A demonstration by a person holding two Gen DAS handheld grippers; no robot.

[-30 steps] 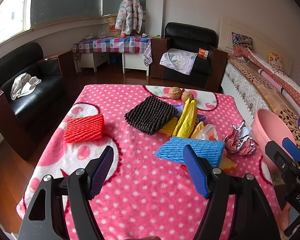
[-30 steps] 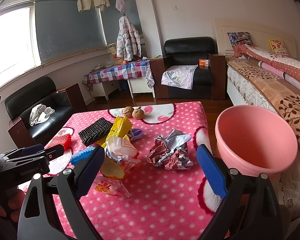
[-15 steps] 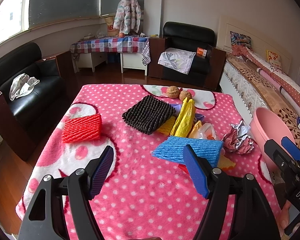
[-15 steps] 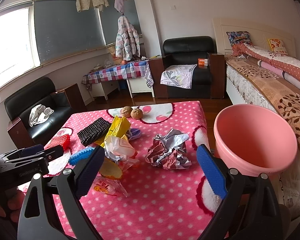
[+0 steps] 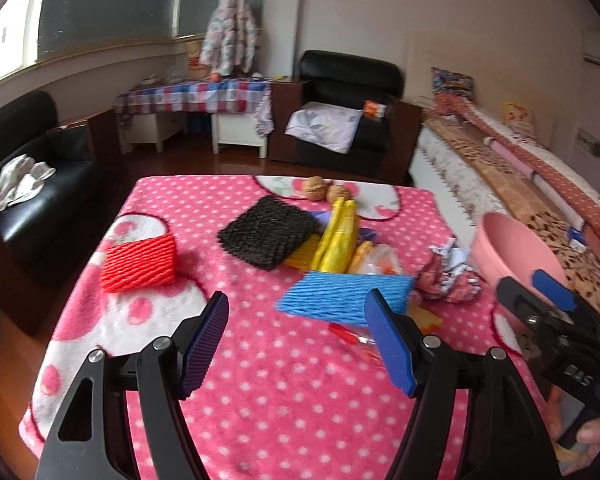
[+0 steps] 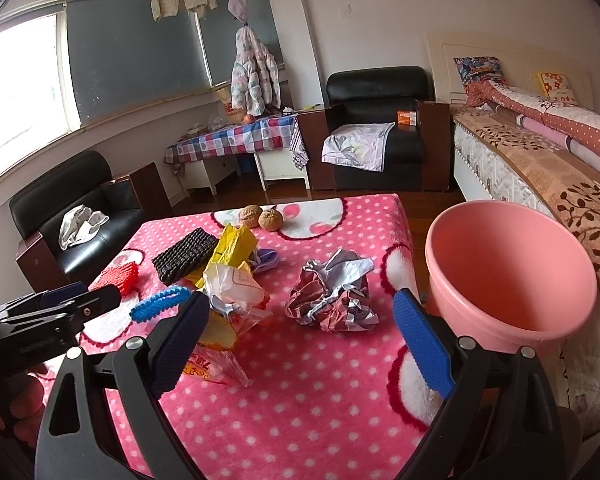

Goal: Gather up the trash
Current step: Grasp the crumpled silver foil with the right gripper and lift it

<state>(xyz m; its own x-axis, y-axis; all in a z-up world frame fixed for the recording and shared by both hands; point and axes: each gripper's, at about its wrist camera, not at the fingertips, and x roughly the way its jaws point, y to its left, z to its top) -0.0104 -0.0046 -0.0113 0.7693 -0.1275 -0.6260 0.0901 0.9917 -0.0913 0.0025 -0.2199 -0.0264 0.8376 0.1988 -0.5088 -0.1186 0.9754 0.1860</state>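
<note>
Over the last second little has changed: both cameras have drifted only slightly toward the far end of the table, and nothing on the pink polka-dot fleece blanket has been moved or lifted, so the collecting has, by my reading, not yet begun. The left gripper hangs over the near part of the blanket with its blue-padded fingers spread wide and nothing between them; the right gripper is likewise wide apart and empty. The trash lies in a loose heap past both tools: a crumpled ball of red-and-silver foil wrapping sits between the right gripper's fingers in view, near the round pink plastic basin standing at the table's right edge. Left of it are a crinkled clear plastic bag, a tall yellow foil packet, a blue foam fruit-net sleeve, a black foam net pad and, well apart to the left, a red foam net sleeve. The left view is blurred, so the small red item just beyond the blue sleeve cannot be identified. The foil ball looks the likeliest first pick for the right gripper.
</note>
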